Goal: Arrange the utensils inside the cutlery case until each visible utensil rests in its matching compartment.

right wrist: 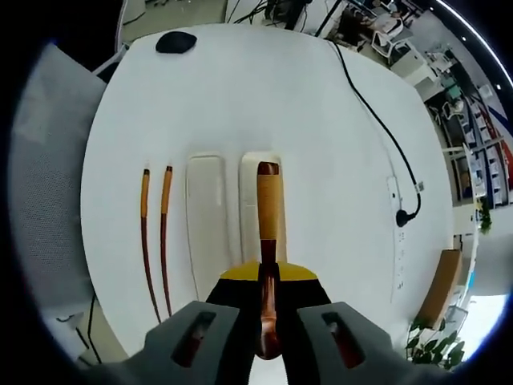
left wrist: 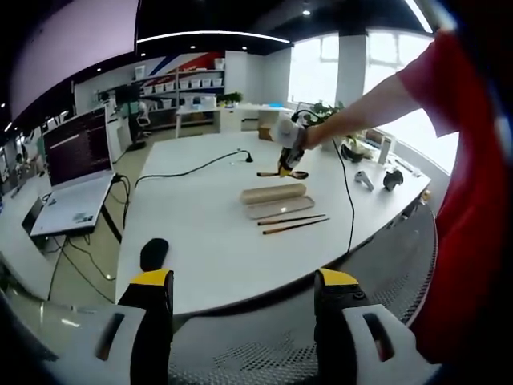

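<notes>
Holding: we have the right gripper clamped on a brown wooden spoon-like utensil, its yellow-tipped jaws pressed together on the dark lower end while the lighter end reaches out over the case.
Left gripper: our left gripper hangs off the near edge of the table, above a grey mesh chair back; its jaws stand wide apart with nothing between them.
Cutlery case: the pale beige two-part cutlery case lies near the middle of the round white table; its flat matching half sits just beside it, side by side.
Chopsticks: two slim brown wooden chopsticks lie parallel on the table, beside the flat half, towards the table's near edge in the left gripper view.
Other items: a black oval object rests near one table edge; a black cable runs across the white surface.
Person: our red sleeve and arm reach over the table.
</notes>
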Tool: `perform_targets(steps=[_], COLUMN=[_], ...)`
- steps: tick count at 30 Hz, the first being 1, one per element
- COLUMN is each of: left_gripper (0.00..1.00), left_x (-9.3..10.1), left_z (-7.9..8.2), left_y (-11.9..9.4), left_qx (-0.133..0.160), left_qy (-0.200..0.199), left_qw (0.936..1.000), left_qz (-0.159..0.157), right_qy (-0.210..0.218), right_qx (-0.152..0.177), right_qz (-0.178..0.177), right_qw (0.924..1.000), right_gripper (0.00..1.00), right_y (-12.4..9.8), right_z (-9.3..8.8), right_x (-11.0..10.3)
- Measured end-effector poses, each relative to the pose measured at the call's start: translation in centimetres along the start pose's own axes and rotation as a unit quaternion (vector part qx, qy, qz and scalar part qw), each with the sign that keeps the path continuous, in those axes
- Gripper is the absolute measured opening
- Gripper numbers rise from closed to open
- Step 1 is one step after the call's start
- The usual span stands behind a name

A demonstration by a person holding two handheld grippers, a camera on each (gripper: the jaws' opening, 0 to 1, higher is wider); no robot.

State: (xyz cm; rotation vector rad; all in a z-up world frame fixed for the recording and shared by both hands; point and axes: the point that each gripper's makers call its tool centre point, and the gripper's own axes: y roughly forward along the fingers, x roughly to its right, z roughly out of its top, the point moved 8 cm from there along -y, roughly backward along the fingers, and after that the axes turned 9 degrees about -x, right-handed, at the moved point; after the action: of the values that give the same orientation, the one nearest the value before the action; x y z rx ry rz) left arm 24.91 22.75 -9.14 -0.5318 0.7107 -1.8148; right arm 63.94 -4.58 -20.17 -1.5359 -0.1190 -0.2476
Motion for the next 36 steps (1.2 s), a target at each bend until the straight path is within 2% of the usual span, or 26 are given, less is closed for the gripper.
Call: perform_targets(steps=[9, 11, 15, 18, 21, 22, 27, 32, 36], left_gripper=[0.73, 0.73, 0.69, 0.71, 0.73, 0.75, 0.76, 0.76, 0.76], left_x=[-0.5, -0.7, -1.4, -1.4, -1.7, -1.9, -2.4, -2.5, -2.3], left_z=[-0.5, -0.5, -0.5, -0.3, -0.5, -0.6, -0.9, -1.1, -1.1], left_y=[0.3, 0.4, 0.5, 0.3, 0.3, 0.2, 0.2, 0.3, 0.3], left_qx=[-0.012, -0.011, 0.007, 0.026, 0.033, 0.035, 0.033, 0.030, 0.022], left_qy=[0.004, 0.000, -0.019, -0.035, -0.045, -0.049, -0.057, -0.064, -0.057], left_qw=[0.9999, 0.9999, 0.9997, 0.9990, 0.9984, 0.9982, 0.9978, 0.9975, 0.9980], left_qz=[0.000, 0.000, 0.011, 0.004, 0.005, 0.005, 0.008, 0.011, 0.013], right_qy=[-0.014, -0.030, -0.024, -0.027, -0.026, -0.027, -0.046, -0.043, -0.041], right_qx=[-0.012, -0.017, -0.018, -0.016, -0.024, -0.026, -0.031, -0.029, -0.021], right_qz=[0.018, 0.016, 0.019, 0.016, 0.020, 0.022, 0.018, 0.021, 0.027], right_qw=[0.9997, 0.9993, 0.9994, 0.9994, 0.9992, 0.9991, 0.9983, 0.9984, 0.9986], right_gripper=[0.01, 0.01, 0.01, 0.01, 0.01, 0.01, 0.01, 0.01, 0.01], right_y=[1.3, 1.4, 2.6, 2.7, 4.0, 3.7, 4.2, 4.8, 5.1], right_z=[0.3, 0.6, 1.1, 1.3, 1.0, 1.1, 0.7, 0.7, 1.0], right_x=[-0.5, -0.6, -0.2, -0.4, -0.5, -0.4, -0.2, 0.3, -0.3])
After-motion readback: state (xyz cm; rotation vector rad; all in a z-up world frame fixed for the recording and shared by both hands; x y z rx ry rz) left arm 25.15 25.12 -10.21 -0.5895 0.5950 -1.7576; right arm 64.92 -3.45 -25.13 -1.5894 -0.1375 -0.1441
